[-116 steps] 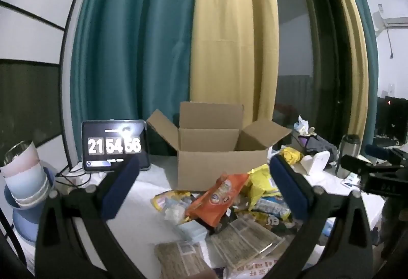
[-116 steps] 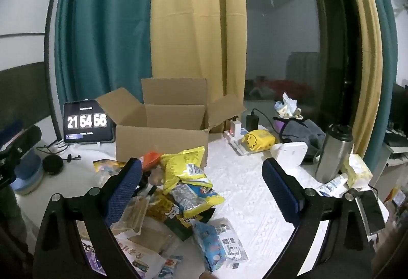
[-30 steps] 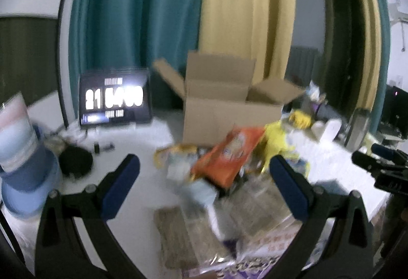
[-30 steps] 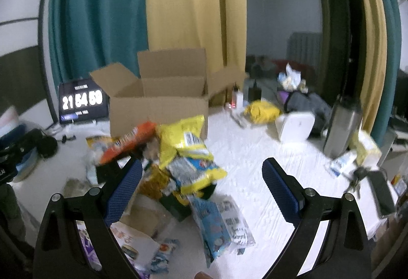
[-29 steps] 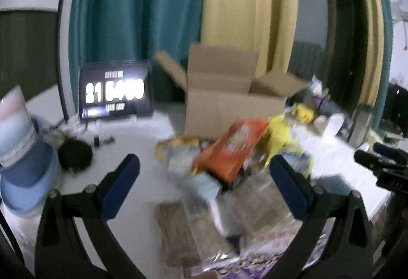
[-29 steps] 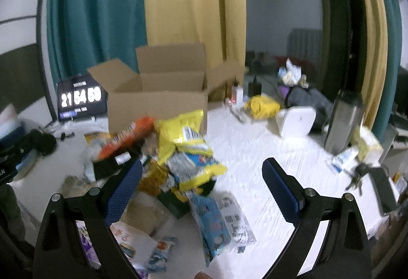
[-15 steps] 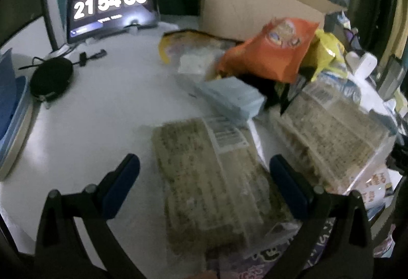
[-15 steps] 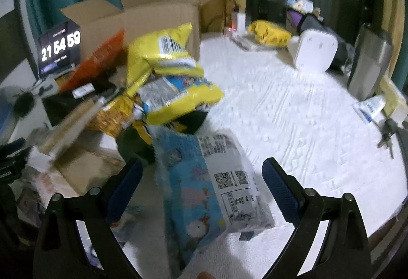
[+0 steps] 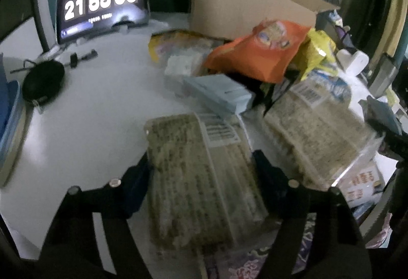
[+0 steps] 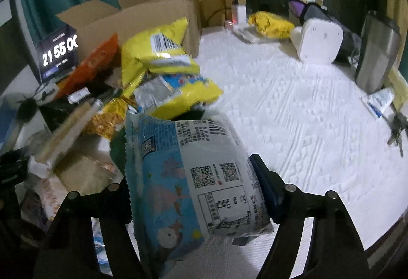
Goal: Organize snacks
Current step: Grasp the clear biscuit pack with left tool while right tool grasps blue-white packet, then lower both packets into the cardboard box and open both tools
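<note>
Closing in on both sides: the left gripper has its fingers narrowing around a clear pack of brown seeded bars lying flat on the white table, pads right at its edges. The right gripper is squeezing in on a blue-and-white snack bag, which sits between its fingers at the near end of the pile. Just beyond, yellow chip bags and an orange bag are heaped together. Behind the heap stands the open cardboard box, with the clock screen to its left.
</note>
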Demonstrator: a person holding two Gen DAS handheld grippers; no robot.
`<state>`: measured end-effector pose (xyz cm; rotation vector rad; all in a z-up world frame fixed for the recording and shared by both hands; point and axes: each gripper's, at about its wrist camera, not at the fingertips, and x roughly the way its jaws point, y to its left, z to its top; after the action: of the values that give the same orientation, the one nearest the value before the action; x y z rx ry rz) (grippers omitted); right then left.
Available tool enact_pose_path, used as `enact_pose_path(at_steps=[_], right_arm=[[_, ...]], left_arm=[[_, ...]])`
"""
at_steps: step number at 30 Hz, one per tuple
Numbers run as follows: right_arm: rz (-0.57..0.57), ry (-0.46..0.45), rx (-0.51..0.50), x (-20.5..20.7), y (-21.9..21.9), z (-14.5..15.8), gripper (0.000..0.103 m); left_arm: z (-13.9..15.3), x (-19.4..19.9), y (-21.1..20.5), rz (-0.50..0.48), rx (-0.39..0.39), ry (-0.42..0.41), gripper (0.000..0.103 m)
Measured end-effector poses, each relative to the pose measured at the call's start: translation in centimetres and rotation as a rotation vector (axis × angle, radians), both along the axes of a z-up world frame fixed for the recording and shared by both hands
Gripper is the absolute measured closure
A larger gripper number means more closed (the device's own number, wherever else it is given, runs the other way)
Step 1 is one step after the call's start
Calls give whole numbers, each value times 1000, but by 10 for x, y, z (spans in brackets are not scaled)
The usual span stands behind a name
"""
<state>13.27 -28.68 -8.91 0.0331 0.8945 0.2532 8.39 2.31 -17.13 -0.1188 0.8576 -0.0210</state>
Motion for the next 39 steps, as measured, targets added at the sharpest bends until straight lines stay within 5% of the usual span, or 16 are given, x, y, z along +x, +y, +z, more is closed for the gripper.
enact_pose_path(at_steps=[18, 39], right_arm=[[63, -262, 43, 51, 19, 95, 26], [157, -354, 58, 188, 58, 127, 26]], left_arm=[[88, 5, 34, 41, 13, -235, 33], [167, 157, 6, -83, 19, -451, 33]])
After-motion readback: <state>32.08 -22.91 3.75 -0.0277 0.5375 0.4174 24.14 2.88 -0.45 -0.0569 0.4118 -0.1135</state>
